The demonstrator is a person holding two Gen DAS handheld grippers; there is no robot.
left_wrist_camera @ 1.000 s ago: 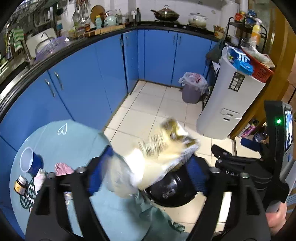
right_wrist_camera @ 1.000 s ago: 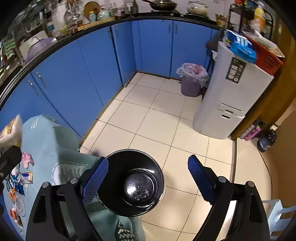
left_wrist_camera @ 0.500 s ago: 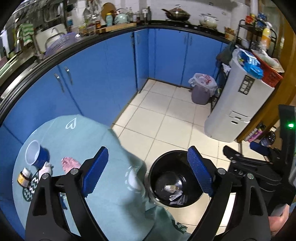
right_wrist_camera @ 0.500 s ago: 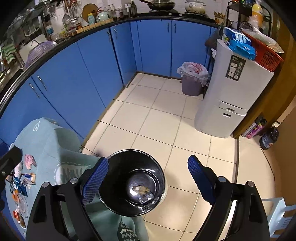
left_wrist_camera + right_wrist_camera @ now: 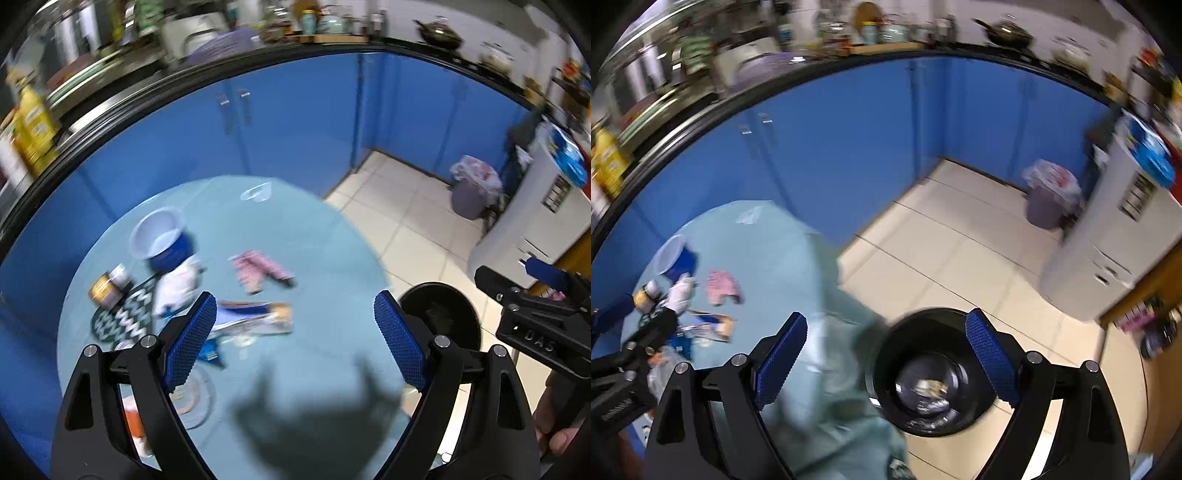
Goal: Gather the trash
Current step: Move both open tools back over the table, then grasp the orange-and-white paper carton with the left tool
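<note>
Round teal table, wrapper just beyond wide-open, empty left gripper; right gripper likewise, above bin

The counter clutter is too blurry to name. The left gripper is cut off by the picture's left edge, hiding trash behind it.

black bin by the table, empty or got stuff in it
Not empty: the black bin has crumpled wrappers lying at its bottom, seen from the right wrist view.

Home kitchen: blue cabinets, wok.
</note>
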